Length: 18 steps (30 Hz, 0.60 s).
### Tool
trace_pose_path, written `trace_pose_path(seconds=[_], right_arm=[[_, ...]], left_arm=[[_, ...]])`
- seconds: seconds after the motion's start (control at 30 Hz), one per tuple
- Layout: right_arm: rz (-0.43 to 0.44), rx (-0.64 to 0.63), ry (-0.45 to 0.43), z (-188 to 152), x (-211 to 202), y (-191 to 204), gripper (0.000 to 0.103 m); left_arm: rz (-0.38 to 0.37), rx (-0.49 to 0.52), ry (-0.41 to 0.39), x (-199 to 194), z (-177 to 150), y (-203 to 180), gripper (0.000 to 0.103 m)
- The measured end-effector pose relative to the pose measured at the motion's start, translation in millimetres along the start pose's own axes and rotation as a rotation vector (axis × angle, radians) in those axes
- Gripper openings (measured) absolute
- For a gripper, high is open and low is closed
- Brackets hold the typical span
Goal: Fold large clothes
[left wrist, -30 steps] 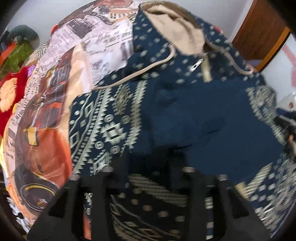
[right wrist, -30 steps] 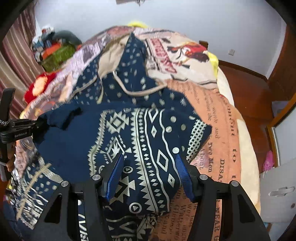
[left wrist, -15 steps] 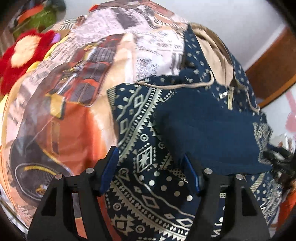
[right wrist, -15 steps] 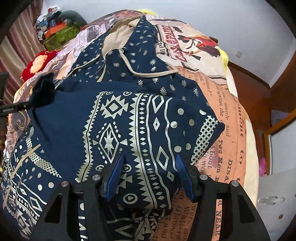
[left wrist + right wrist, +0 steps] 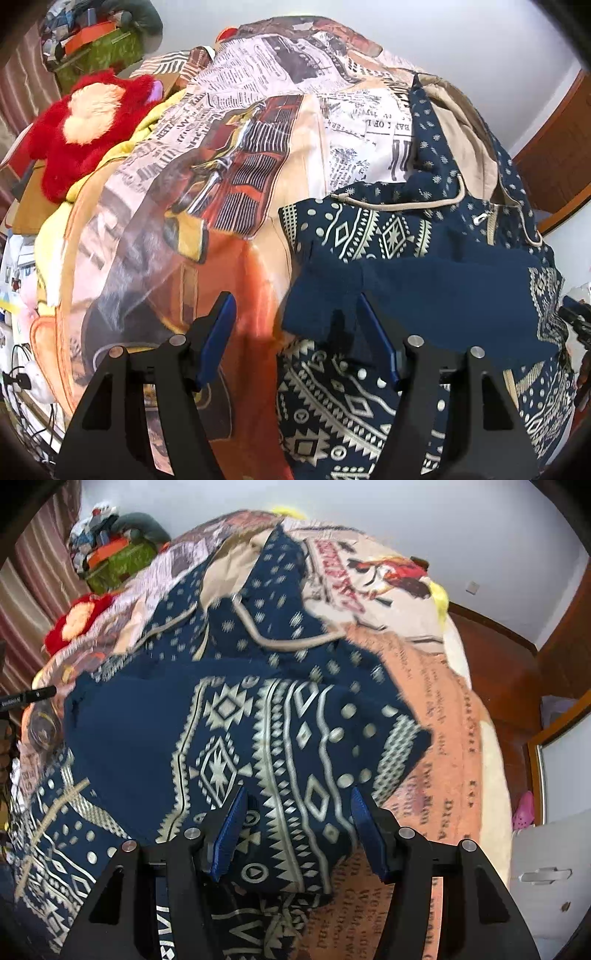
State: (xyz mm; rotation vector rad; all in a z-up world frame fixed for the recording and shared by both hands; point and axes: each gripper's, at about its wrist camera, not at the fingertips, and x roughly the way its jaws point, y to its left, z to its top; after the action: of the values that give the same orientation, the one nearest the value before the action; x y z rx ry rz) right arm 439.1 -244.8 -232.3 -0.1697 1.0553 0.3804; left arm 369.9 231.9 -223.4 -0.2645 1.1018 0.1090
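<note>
Navy fabric with cream geometric print fills most of both views: a hooded jacket (image 5: 424,280) lies spread on a bed covered by a newspaper-and-car print bedspread (image 5: 229,192). Its tan-lined hood (image 5: 461,122) points toward the far wall, with a cream drawstring (image 5: 399,205) curving across the chest and a zipper pull (image 5: 482,218) just below the hood. Both sleeves are folded inward across the body, so a plain navy band crosses the middle.

In the left wrist view the left gripper (image 5: 295,332) hangs with its blue-padded jaws spread wide and nothing between them; the jacket's folded sleeve edge lies just under and beside its right-hand finger, while bare bedspread shows under the other finger.

In the right wrist view the right gripper (image 5: 299,827) also stands released, jaws apart, and the patterned sleeve fold (image 5: 295,746) lies flat directly ahead of and beneath the gap, not pinched. This view is slightly blurred.

A red plush toy (image 5: 88,122) sits at the bed's far left side, well apart from the jacket
</note>
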Motion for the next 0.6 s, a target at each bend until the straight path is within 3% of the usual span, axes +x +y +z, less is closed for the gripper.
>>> trace_pose_path(seconds=[0.27,0.6], right_arm=[[-0.036,0.066,-0.045,42,-12,-36,0.056],[0.085,0.062,-0.067,152,33,-10,0.057]], left_arm=[[-0.011,0.101,-0.008,21,44,-39,0.068],[-0.086,0.205,-0.014,63,128,-126,0.068]])
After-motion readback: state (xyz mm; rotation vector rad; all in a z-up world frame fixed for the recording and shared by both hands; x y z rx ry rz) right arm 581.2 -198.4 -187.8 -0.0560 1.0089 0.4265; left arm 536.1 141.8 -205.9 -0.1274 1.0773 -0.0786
